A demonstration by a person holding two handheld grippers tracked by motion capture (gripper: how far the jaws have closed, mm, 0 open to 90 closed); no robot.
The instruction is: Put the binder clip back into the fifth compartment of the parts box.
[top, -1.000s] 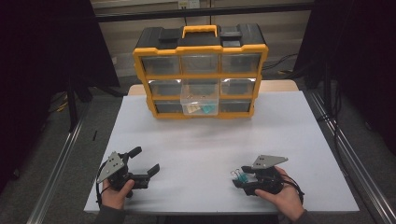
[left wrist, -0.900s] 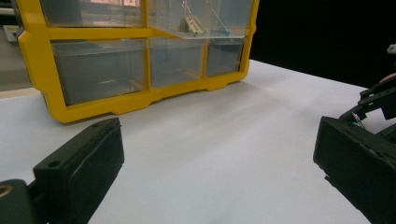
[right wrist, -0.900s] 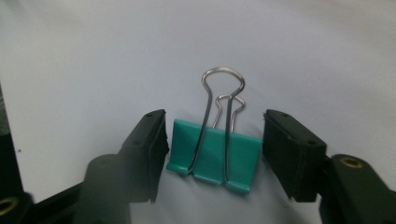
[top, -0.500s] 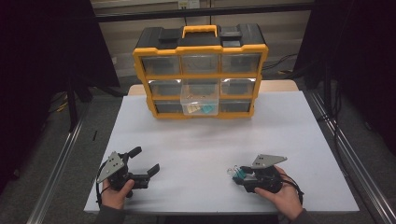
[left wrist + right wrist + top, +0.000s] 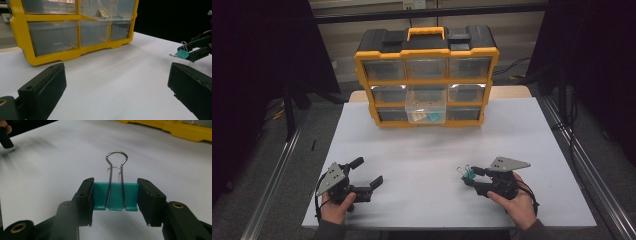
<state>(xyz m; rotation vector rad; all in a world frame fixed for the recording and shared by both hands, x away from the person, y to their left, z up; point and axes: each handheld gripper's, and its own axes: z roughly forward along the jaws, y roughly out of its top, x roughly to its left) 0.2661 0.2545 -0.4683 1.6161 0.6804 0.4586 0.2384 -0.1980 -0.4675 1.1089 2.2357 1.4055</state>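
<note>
Binder clip is sitting clamped in the right gripper, well short of the organizer — stowing probably remaining; left gripper is gaping empty.

One organizer case, nine drawers, two grippers, one held binder clip

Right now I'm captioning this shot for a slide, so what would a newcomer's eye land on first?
First, the yellow and black drawer organizer at the table's far edge, with one clear middle drawer pulled out. Next, the teal binder clip clamped between the right gripper's jaws, near the white table's front right. At front left, the left gripper is open and holds nothing.
</note>
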